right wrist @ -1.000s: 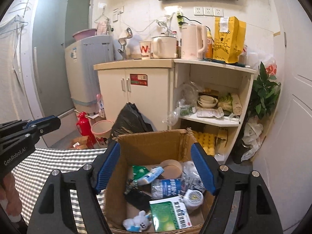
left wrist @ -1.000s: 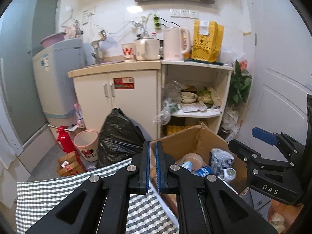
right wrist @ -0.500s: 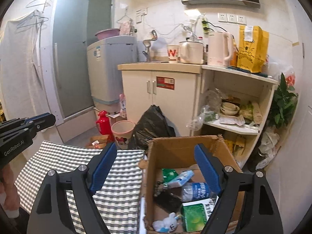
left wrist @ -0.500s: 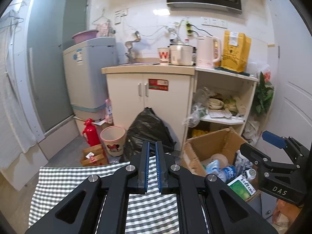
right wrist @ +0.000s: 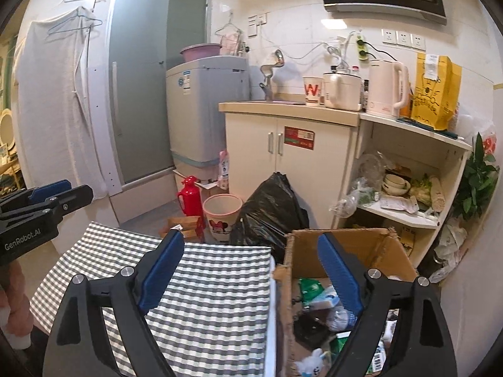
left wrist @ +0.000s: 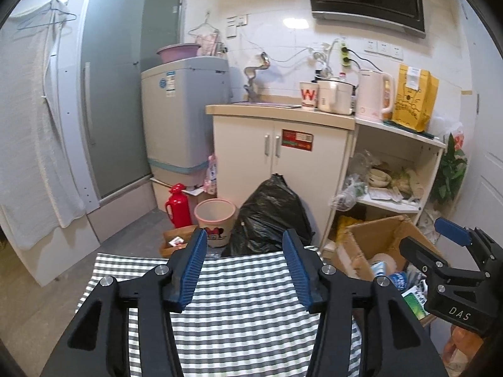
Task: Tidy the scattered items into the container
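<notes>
Tongs are standing spread and empty on both sides as I am watching: the left tongs (left wrist: 243, 267) are hanging over the checked cloth on the table (left wrist: 239, 320), the right tongs (right wrist: 251, 271) over the table edge and the cardboard box (right wrist: 389, 251). The box is sitting just beside the table, holding packets, a bottle and a small plush toy (right wrist: 309, 361). Farther off, a black rubbish bag (right wrist: 270, 207) is leaning against the white cabinet (right wrist: 292, 163).

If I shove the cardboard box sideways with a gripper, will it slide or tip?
The cardboard box would probably slide rather than tip: it looks broad and holds many items low down. Its raised flap looks ragged and would likely bend, so push the wall below. Beware: it sits against the edge of the checked cloth, which may snag it.
</notes>
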Demonstrator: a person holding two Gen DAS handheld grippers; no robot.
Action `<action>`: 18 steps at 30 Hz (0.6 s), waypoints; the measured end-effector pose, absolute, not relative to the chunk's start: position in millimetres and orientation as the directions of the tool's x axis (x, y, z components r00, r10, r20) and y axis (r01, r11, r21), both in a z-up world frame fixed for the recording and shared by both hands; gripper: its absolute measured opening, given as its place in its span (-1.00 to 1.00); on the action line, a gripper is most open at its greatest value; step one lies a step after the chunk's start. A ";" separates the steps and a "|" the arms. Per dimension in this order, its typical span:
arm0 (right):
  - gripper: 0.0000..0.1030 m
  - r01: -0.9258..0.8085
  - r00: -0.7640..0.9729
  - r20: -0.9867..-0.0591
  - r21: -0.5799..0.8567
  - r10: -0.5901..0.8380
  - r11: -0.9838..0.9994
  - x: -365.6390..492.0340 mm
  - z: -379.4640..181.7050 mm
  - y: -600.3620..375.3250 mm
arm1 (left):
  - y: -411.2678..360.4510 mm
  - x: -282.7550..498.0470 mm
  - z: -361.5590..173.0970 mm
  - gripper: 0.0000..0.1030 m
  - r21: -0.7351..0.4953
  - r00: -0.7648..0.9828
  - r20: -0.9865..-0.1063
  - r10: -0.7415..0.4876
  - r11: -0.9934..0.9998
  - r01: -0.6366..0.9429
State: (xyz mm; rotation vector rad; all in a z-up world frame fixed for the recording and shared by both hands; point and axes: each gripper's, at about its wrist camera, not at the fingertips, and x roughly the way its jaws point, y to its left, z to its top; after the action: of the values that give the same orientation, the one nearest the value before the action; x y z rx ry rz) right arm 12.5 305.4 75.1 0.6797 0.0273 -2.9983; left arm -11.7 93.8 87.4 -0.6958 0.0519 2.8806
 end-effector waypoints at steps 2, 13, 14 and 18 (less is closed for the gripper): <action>0.71 0.077 -0.901 -0.429 0.004 -0.072 -0.997 11.7 75.5 297.4 | 84.7 -10.6 87.3 0.21 -0.004 -0.879 -0.455 0.145 -0.987 -0.162; 0.86 0.119 -0.897 -0.430 -0.003 -0.106 -0.993 9.6 71.9 249.7 | 37.2 1.1 84.8 1.00 -0.005 -0.900 -0.430 0.069 -0.997 -0.074; 0.87 0.121 -0.896 -0.431 -0.003 -0.108 -0.993 9.9 71.1 245.1 | 34.2 2.0 84.5 1.00 -0.002 -0.900 -0.430 0.067 -0.997 -0.074; 0.95 0.126 -0.893 -0.437 -0.015 -0.107 -0.992 8.8 69.3 231.5 | 25.6 -0.4 82.7 1.00 0.010 -0.895 -0.442 0.053 -0.998 -0.063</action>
State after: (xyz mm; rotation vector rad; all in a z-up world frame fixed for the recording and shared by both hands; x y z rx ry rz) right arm 8.8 231.5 69.3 0.6762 0.0645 -2.9443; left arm -0.4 25.6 82.7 -0.6990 0.0367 3.0015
